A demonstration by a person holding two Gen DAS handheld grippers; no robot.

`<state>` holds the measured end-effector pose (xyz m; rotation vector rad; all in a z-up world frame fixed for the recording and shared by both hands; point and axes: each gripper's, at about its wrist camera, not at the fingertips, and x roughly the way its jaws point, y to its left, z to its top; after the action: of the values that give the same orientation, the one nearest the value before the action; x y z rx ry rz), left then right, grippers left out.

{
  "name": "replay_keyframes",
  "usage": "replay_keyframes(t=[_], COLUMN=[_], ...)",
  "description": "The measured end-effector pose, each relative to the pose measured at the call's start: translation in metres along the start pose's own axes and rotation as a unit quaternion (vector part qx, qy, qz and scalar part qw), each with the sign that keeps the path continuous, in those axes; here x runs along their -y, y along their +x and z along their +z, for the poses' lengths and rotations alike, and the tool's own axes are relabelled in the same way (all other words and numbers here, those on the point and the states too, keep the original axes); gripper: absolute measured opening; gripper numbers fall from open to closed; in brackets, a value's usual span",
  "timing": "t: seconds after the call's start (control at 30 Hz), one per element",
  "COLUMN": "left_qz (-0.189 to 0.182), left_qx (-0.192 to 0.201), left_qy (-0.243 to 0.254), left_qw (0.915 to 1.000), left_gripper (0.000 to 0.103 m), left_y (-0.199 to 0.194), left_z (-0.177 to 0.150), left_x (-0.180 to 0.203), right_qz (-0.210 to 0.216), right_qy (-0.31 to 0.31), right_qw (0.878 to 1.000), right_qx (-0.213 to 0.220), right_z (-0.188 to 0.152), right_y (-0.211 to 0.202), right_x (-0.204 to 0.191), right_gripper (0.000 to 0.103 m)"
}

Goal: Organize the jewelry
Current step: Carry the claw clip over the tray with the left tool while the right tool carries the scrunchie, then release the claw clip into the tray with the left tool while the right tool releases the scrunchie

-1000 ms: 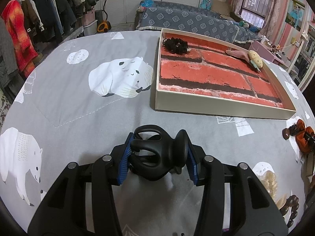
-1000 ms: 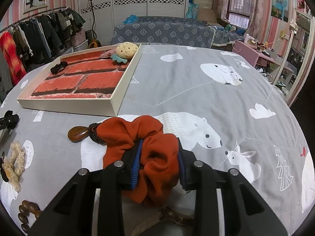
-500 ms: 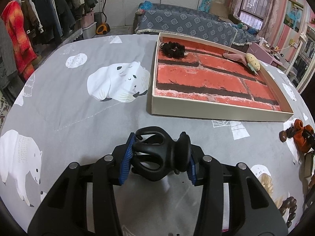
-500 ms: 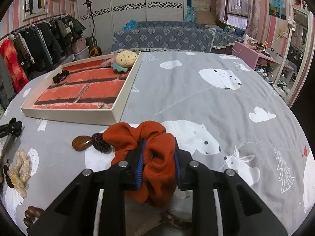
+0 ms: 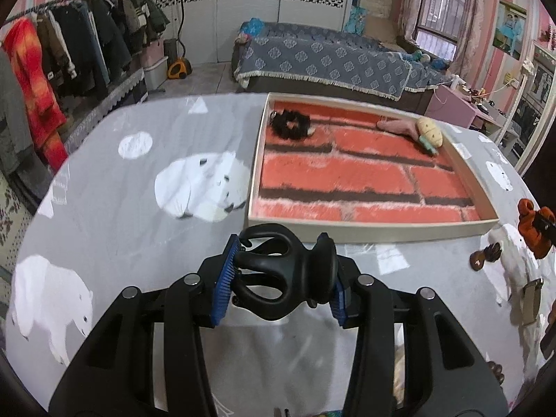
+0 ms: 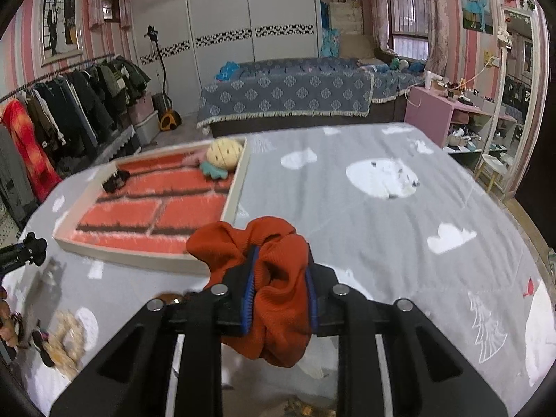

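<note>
My left gripper is shut on a black claw hair clip, held above the grey bear-print cloth just short of the tray's near wall. My right gripper is shut on an orange scrunchie, which bulges over and under the blue pads and hangs clear of the cloth. The cream tray with a brick-print floor lies ahead. It holds a black scrunchie in its far left corner and a yellow plush hair tie at its far right. In the right wrist view the tray lies front left.
A brown pendant hair tie and a flat clip lie on the cloth right of the tray's near corner. A beige braided tie and dark beads lie lower left. A clothes rack stands to the left, a bed behind the table.
Both grippers have risen from the cloth with their items. The orange scrunchie came up off the table, leaving the brown pendant tie behind, and the right jaws squeezed in tighter on it.
</note>
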<state>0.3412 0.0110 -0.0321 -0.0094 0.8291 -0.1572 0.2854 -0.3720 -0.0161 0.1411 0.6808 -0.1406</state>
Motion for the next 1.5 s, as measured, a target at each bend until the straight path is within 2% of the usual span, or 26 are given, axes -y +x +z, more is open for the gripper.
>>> replay_keyframes(t=[0.2, 0.43, 0.63, 0.8, 0.87, 1.0, 1.3, 1.5], left_qz=[-0.006, -0.017, -0.029, -0.035, -0.037, -0.016, -0.026, -0.013], left_qx=[0.021, 0.041, 0.043, 0.029, 0.024, 0.023, -0.009, -0.017], left_qy=[0.002, 0.008, 0.003, 0.007, 0.013, 0.053, 0.050, 0.070], left_qw=[0.9998, 0.9990, 0.9986, 0.9989, 0.9989, 0.9982, 0.9984, 0.9973], left_gripper=[0.044, 0.044, 0.044, 0.044, 0.044, 0.044, 0.044, 0.044], left_y=[-0.007, -0.002, 0.022, 0.054, 0.065, 0.089, 0.121, 0.135], left_z=[0.031, 0.072, 0.100, 0.116, 0.119, 0.119, 0.110, 0.103], left_x=[0.009, 0.024, 0.033, 0.047, 0.054, 0.071, 0.076, 0.086], right_qz=[0.013, 0.032, 0.041, 0.040, 0.039, 0.020, 0.003, -0.003], right_qy=[-0.004, -0.019, -0.031, -0.037, -0.037, -0.047, -0.045, -0.042], right_qw=[1.000, 0.999, 0.998, 0.998, 0.999, 0.999, 0.999, 0.999], right_qx=[0.012, 0.021, 0.022, 0.014, 0.009, 0.001, -0.021, -0.029], right_z=[0.032, 0.067, 0.087, 0.095, 0.094, 0.085, 0.078, 0.076], right_y=[0.005, 0.033, 0.061, 0.089, 0.101, 0.123, 0.149, 0.157], right_x=[-0.022, -0.065, -0.095, -0.108, -0.110, -0.115, -0.114, -0.112], right_gripper=[0.024, 0.024, 0.024, 0.024, 0.024, 0.024, 0.024, 0.024])
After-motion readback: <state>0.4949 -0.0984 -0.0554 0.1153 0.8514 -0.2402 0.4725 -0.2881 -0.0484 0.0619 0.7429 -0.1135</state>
